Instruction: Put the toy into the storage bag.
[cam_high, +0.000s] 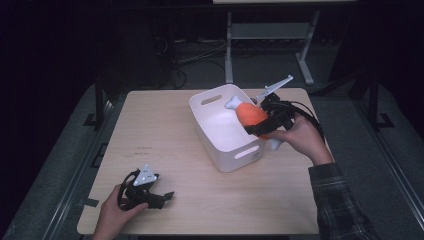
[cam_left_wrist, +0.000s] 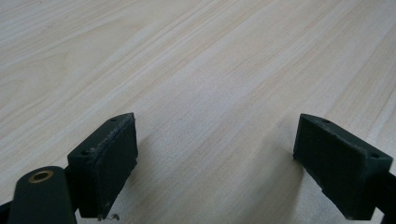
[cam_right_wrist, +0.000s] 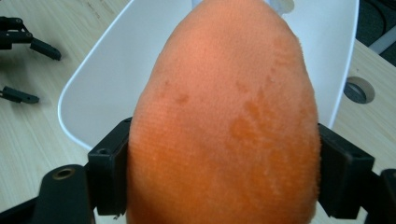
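The right hand-held gripper (cam_high: 263, 125) pinches the orange plush drumstick (cam_right_wrist: 224, 121) at the white bin's (cam_high: 220, 150) rim just ahead. Release into the bin remains, I judge. The left hand-held gripper (cam_left_wrist: 215, 163) rests spread on the desk (cam_left_wrist: 196, 60).

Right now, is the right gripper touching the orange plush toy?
Touching: in the right gripper view, both jaws of the right gripper press the orange plush toy's sides.

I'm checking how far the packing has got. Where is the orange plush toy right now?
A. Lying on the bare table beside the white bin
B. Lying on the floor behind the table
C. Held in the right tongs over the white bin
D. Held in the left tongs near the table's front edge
C: the right tongs clamp the orange plush toy on both sides, above the white bin.
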